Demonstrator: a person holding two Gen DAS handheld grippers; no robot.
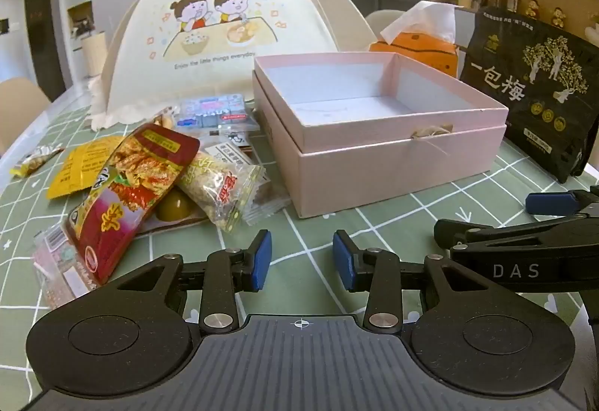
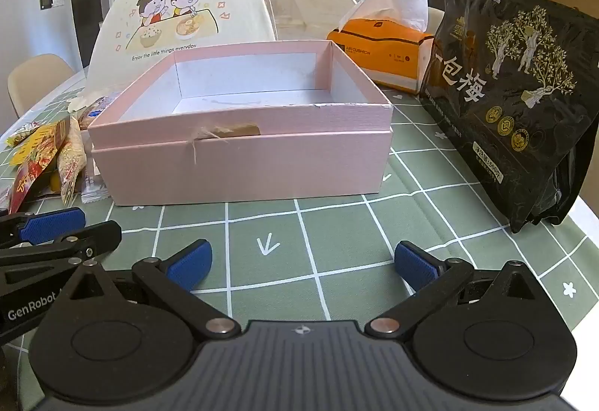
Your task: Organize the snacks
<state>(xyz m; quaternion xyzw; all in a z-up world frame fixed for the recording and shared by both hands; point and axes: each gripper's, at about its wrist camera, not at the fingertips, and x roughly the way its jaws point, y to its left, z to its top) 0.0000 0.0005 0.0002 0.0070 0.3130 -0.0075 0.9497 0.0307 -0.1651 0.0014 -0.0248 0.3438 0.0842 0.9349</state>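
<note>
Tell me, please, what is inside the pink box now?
Nothing shows inside the pink box: only its bare white floor and walls. The near wall hides the front strip of the floor. The snack packets lie outside, beside it.

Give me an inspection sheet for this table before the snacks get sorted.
Surface: green checked tablecloth, bare in front of both tools.
Job's things: pink box, open and empty; snack pile lying loose to its left, topped by a red packet.
Clutter: black plum bag standing right of the box; orange tissue pack and a domed food cover behind it.
Grippers: left tool partly open, holding nothing; right tool wide open, holding nothing.
Cables: nothing seen.
Surroundings: chair, doorway, shelf with figurines.
</note>
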